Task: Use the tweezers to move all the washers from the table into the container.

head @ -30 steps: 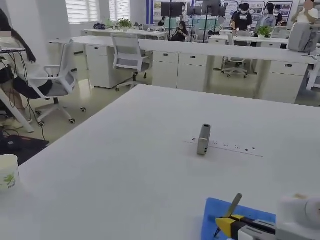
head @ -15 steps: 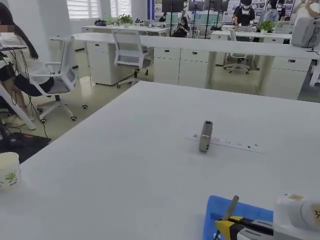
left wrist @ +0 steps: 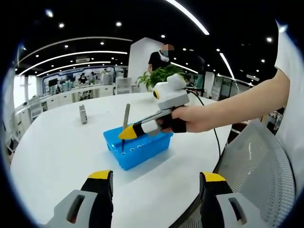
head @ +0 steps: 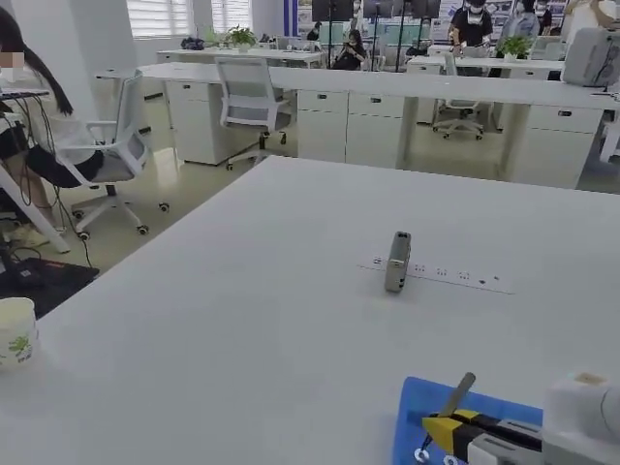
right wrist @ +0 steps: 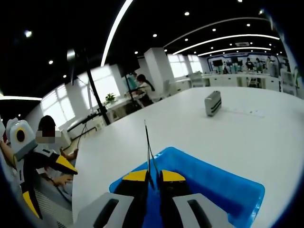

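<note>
White and bare over most of its width, the bench [head: 242,320] runs back toward an open office with rows of white desks [head: 387,97], rolling chairs [head: 111,155], a potted plant [head: 240,37] and blinds on the far windows [head: 160,15]. A small grey box [head: 396,262] stands near the bench's middle, beside a strip of sockets [head: 450,276] set flush into the top, and a paper cup [head: 16,332] sits at the left edge. The blue container [head: 417,402] lies at the near right. Above it the right gripper [right wrist: 153,178] has its yellow-tipped jaws drawn almost together on the tweezers [left wrist: 126,114], whose grey end stands upward while the thin dark tips point down into the container. Whether washers lie on its blue floor is too small to tell. The left gripper [left wrist: 156,176] hangs off the bench's near edge, jaws spread wide with nothing between them.
</note>
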`<state>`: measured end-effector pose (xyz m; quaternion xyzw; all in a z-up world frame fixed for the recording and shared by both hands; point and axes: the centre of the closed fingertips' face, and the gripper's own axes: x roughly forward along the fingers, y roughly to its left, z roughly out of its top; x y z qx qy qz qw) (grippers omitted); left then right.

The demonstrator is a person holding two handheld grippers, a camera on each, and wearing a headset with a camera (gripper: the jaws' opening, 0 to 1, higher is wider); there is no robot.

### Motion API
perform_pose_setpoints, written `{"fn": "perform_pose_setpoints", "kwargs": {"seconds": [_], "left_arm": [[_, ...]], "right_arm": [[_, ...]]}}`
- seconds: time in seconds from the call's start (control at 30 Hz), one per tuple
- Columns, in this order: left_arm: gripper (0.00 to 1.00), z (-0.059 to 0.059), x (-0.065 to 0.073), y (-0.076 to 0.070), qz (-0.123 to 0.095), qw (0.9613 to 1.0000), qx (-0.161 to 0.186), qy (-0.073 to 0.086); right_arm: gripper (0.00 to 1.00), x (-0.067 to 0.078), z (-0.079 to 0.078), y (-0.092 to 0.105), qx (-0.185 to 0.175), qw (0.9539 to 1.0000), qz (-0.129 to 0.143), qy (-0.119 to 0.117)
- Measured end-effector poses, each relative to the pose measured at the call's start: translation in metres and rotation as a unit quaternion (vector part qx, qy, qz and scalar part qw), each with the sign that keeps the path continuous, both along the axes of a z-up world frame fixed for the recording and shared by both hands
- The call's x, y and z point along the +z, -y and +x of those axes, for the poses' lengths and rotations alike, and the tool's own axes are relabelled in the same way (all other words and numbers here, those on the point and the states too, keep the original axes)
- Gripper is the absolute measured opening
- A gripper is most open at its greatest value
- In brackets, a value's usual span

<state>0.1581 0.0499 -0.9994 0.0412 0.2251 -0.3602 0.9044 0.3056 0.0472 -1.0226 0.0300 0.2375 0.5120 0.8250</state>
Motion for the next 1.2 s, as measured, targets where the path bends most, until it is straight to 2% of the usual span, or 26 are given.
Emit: {"fn": "perform_pose_setpoints", "kwargs": {"seconds": [0.2, 0.33, 0.5, 0.67, 0.8, 0.93, 1.0, 1.03, 1.07, 1.2], "left_arm": [[0.75, 0.001, 0.001, -0.002, 0.002, 1.0, 0.005, 0.003], [0.75, 0.001, 0.0, -0.002, 0.004, 1.0, 0.003, 0.002], [0.74, 0.0, 0.0, -0.001, 0.004, 1.0, 0.002, 0.003], [0.7, 0.0, 0.002, 0.0, -0.006, 1.0, 0.001, 0.004], [0.65, 0.002, 0.009, -0.002, -0.044, 0.9989, 0.015, -0.003], [0.55, 0.001, 0.014, -0.003, -0.056, 0.9983, 0.015, 0.001], [0.51, -0.001, 0.019, 0.004, -0.095, 0.9954, 0.006, -0.014], [0.51, 0.0, 0.023, 0.005, -0.12, 0.9924, 0.008, -0.022], [0.5, 0.001, 0.024, 0.003, -0.127, 0.9914, 0.012, -0.027], [0.36, 0.004, 0.035, 0.001, -0.14, 0.9897, -0.001, -0.027]], "right_arm": [[0.04, 0.018, -0.003, 0.005, -0.006, 0.9996, 0.022, 0.014], [0.04, 0.032, -0.011, 0.01, -0.006, 0.999, 0.037, 0.026], [0.04, 0.048, -0.025, 0.016, -0.001, 0.998, 0.047, 0.043], [0.04, 0.057, -0.042, 0.025, 0.005, 0.9972, 0.047, 0.058], [0.03, 0.058, -0.056, 0.033, 0.011, 0.9969, 0.044, 0.064], [0.03, 0.055, -0.071, 0.039, 0.027, 0.9967, 0.034, 0.068], [0.03, 0.054, -0.077, 0.041, 0.037, 0.9964, 0.027, 0.071], [0.03, 0.053, -0.082, 0.043, 0.045, 0.9961, 0.023, 0.072], [0.03, 0.052, -0.085, 0.043, 0.05, 0.996, 0.022, 0.072], [0.03, 0.046, -0.101, 0.048, 0.079, 0.9947, 0.011, 0.065]]}}
